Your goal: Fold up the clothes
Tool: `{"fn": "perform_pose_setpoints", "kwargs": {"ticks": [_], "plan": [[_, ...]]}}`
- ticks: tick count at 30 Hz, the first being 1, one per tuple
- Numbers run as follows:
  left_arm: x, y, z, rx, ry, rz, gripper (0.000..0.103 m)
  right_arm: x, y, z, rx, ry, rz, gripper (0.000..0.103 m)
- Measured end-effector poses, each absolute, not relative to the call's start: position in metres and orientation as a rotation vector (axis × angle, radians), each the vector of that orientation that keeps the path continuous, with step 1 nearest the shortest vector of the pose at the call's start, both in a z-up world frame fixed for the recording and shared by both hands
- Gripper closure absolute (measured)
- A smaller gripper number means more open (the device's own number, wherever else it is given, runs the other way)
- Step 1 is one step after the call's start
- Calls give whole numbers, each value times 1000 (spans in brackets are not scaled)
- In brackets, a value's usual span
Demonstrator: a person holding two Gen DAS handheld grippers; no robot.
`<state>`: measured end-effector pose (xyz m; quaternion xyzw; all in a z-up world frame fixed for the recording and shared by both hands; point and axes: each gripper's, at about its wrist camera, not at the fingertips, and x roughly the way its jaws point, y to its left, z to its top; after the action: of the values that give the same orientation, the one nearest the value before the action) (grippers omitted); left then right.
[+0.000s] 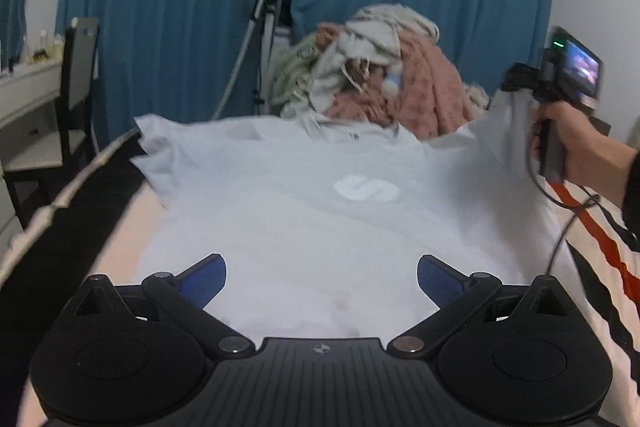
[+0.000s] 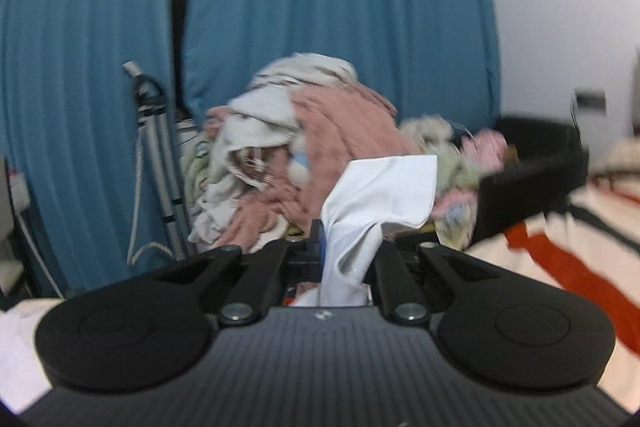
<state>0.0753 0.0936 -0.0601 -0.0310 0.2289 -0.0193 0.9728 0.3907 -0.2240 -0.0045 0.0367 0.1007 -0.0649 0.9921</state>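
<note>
though blurred, shirt [image 2: 372, 203] in right tool [image 2: 346, 247]

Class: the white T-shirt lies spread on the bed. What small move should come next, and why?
Probably carry the right gripper, shut on the white T-shirt's lifted sleeve, inward across the shirt body to fold it; the left gripper is open above the hem.

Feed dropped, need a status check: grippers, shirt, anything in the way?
Left gripper open over white T-shirt. Right gripper shut on its sleeve, lifted. Clothes pile behind, clear.

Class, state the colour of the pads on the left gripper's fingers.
Blue pads, seen best in the left wrist view.
</note>
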Motion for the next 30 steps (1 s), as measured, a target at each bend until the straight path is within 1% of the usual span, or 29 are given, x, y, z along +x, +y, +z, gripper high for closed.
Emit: {"fn": "perform_pose_setpoints", "kwargs": {"ticks": [3,5,10,14,17,18,19,20,21,22,23,26,30], "plan": [[66,110,-47,-28,423,-5,0,396,-158,-1,-17,217,-73,96],[71,123,-50,-55,422,15,0,405,-115,-9,-51,245,-26,96],[86,155,-60,-142,427,64,0,432,-30,-60,-101,332,73,97],[100,169,-71,-158,428,94,0,453,7,-97,-143,380,93,98],[102,169,-75,-165,433,100,0,467,8,-105,-102,397,120,95],[103,169,-76,-167,435,101,0,466,6,-104,-94,404,124,92],[103,168,-78,-169,436,103,0,464,4,-103,-87,410,129,85],[103,168,-79,-171,438,104,0,462,2,-102,-80,412,134,62],[103,167,-80,-173,439,105,0,454,-2,-98,-73,381,145,30],[103,167,-82,-175,441,107,0,445,-7,-94,-63,350,155,18],[104,166,-83,-177,442,108,0,433,-13,-89,-39,319,163,11],[104,165,-87,-183,447,113,0,403,-35,-72,22,311,180,12],[102,161,-89,-187,448,113,0,341,-61,-54,46,303,197,12]]}}
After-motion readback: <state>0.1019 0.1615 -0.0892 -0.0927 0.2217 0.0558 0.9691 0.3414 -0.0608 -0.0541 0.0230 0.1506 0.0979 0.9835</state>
